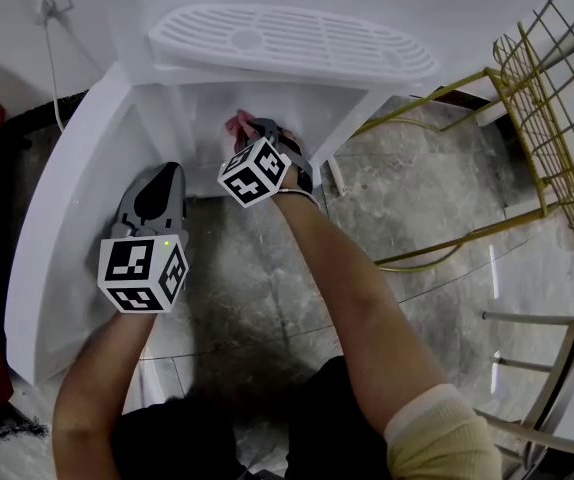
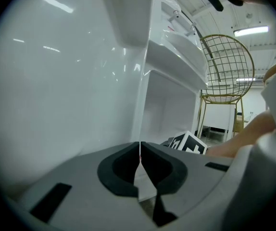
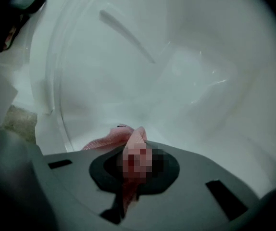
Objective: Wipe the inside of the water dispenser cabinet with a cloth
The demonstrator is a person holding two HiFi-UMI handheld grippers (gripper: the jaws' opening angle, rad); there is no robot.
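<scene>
Nearest me, my left claw (image 1: 164,176) hangs outside the cabinet (image 1: 297,118), jaws pressed together on nothing, just beside its open door (image 1: 62,228). Farther in, my right claw (image 1: 259,128) pinches the pink cloth (image 1: 237,122) at the cabinet mouth. Only the right gripper view shows the cloth trailing leftward along the white inner wall (image 3: 186,81), with open room beyond.

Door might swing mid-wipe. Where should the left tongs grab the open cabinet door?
Probably its free edge: the cabinet door stands open as a flat panel, so only an edge fits the tongs. The left gripper, shut beside it, would open and come from the person's side.
</scene>
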